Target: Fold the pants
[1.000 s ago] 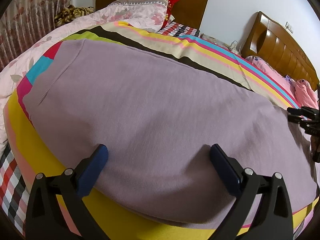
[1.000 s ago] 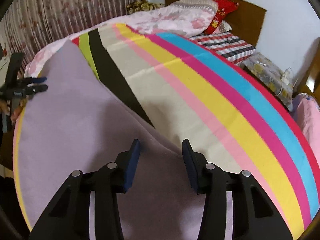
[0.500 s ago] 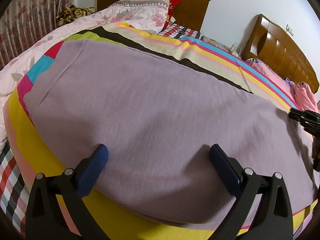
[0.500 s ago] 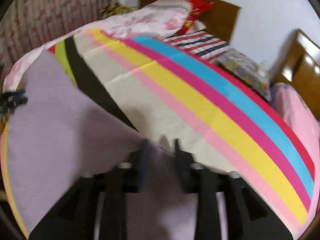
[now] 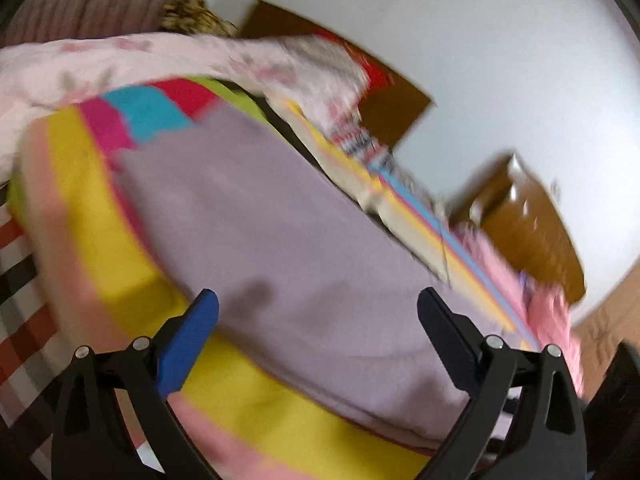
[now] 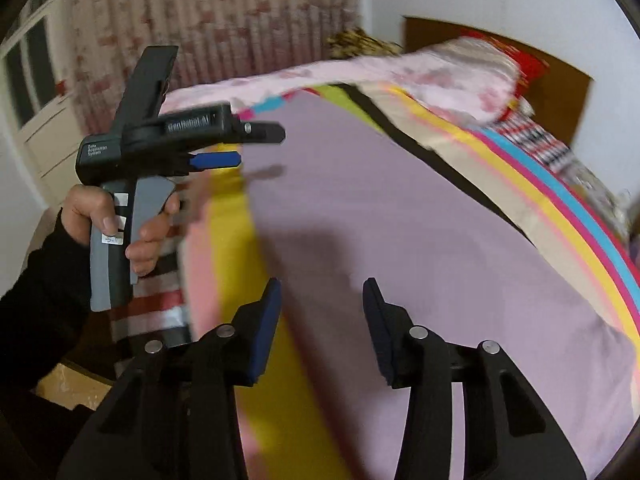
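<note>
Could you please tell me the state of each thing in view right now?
Lilac pants: lying flat on the bed, held by neither claw.
Left claw: open, nothing between its fingers.
Right claw: closing, nothing between its fingers.
Striped bedsheet: spread under the pants.

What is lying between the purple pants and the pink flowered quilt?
In the right wrist view, only the striped sheet lies between the purple pants and the pink flowered quilt; nothing else shows there.
</note>
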The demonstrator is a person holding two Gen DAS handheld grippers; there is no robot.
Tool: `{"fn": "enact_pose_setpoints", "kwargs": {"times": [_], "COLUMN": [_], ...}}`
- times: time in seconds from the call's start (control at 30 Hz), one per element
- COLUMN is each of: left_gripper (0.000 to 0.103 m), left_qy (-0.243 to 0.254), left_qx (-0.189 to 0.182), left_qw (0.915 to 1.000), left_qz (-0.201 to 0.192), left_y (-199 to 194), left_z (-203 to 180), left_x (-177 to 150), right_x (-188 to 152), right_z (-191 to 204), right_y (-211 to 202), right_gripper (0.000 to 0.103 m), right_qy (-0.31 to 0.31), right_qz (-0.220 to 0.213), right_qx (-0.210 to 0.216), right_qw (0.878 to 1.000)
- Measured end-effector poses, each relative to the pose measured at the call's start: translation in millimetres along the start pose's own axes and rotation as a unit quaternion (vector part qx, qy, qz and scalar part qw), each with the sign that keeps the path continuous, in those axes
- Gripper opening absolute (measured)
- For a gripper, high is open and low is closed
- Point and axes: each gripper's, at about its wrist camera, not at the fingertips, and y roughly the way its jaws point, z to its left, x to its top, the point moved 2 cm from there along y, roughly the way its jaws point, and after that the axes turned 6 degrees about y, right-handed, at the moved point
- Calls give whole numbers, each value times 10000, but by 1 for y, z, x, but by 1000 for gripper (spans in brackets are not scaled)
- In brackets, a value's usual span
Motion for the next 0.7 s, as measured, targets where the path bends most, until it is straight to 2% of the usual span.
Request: {"fn": "enact_pose_setpoints", "kwargs": {"times": [0.03,0.17,0.33,0.47,0.53,0.63,0.7], "left_gripper": [100,100,100,100,100,100,100], "left_qy": [-68,5,-118,-410,-524,-690,-713], "left_qx": [190,571,809,783,734,623,539], "left_qw": [9998,9983,9965,9950,9945,9940,9945], "left_qz": [-54,-81,151,472,529,584,554], "left_y": [-12,-46,-80,-85,-83,-76,-73], "left_z": [12,35,61,81,88,92,88], "left_x": [2,-3,-36,-65,-69,-69,-66], "right_x": [4,13,11,11,9,12,14], "right_z": [7,17,18,17,23,38,41], "right_y": [4,31,60,68,67,54,50], "right_gripper": [39,34,23,19,3,3,3], "right_qy": [-76,-211,-367,-572,-820,-1132,-1168], "right_qz": [-2,187,496,423,366,159,221], "right_qx": [132,352,41,-127,-313,-488,-454], "right_qw": [9999,9990,9981,9974,9955,9922,9919]}}
